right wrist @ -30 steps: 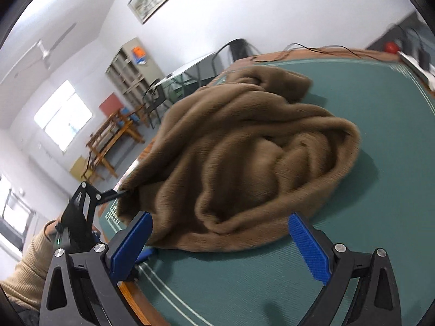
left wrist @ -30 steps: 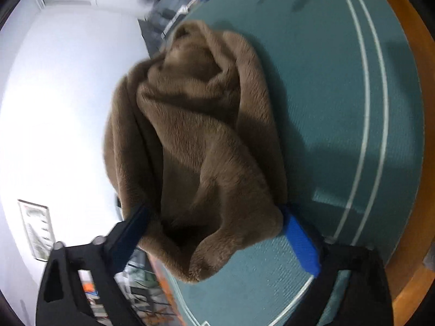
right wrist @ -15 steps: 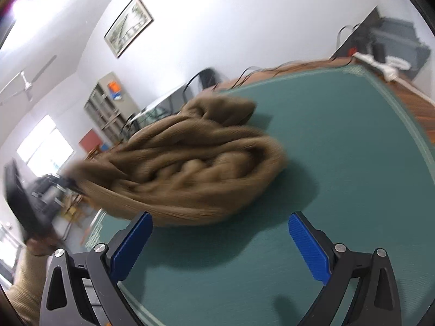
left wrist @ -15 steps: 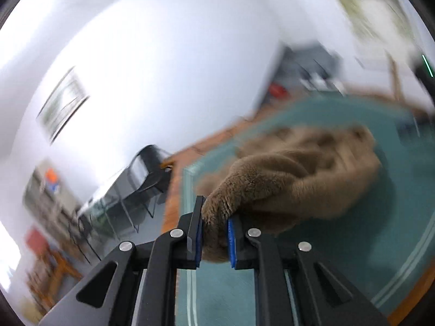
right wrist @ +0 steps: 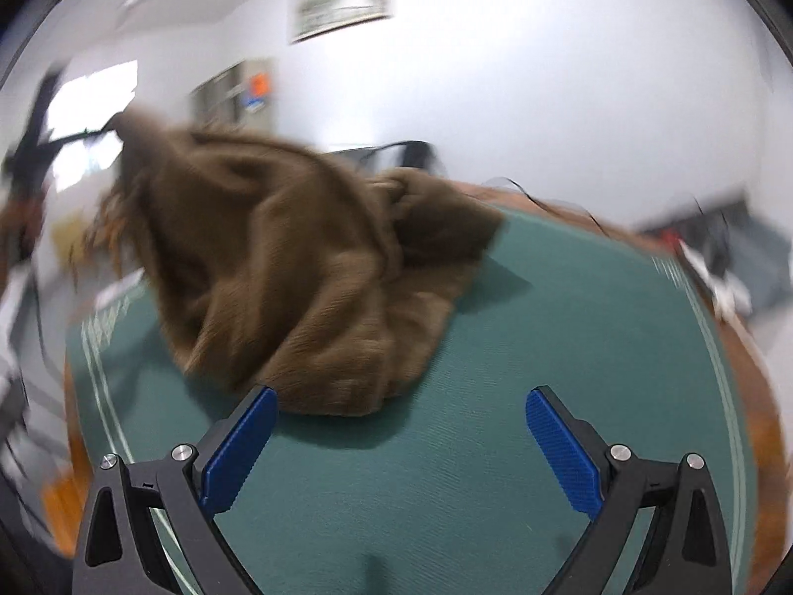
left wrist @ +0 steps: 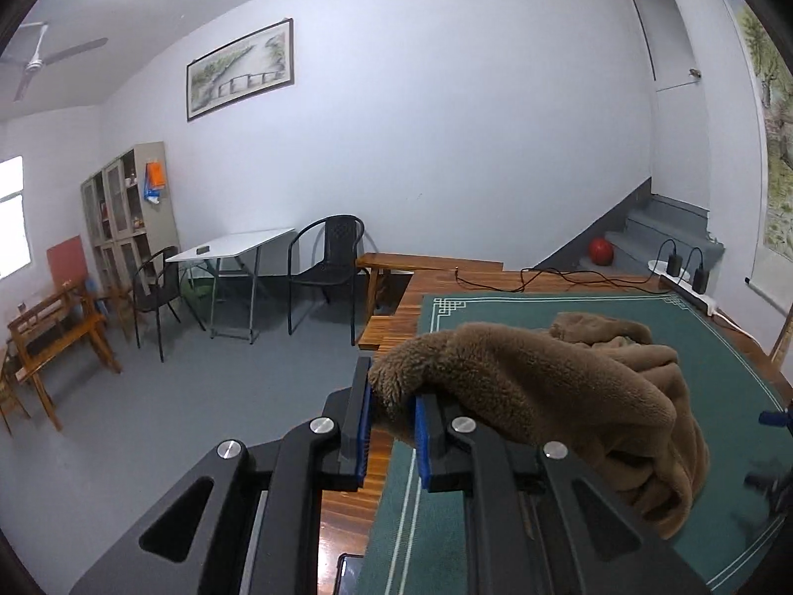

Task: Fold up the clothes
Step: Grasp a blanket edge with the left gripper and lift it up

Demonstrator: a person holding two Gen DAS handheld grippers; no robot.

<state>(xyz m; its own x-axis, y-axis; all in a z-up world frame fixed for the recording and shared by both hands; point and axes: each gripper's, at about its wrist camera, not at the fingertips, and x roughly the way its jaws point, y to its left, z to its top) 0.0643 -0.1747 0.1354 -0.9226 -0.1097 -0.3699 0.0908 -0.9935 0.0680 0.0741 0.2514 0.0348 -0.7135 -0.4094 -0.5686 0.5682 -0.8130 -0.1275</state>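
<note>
Presently, left gripper (left wrist: 389,414) clamps a brown fleece garment (left wrist: 570,396) edge above the green mat (left wrist: 694,337); right gripper (right wrist: 396,446), jaws wide and empty, likely must grasp another edge for spreading.

Left tongs (left wrist: 391,414) clamped on a fuzzy edge of brown fleece garment (left wrist: 570,396), rest draped over green mat (left wrist: 718,347), wooden desk (left wrist: 391,317) edge, black chairs (left wrist: 324,267) beyond.
</note>
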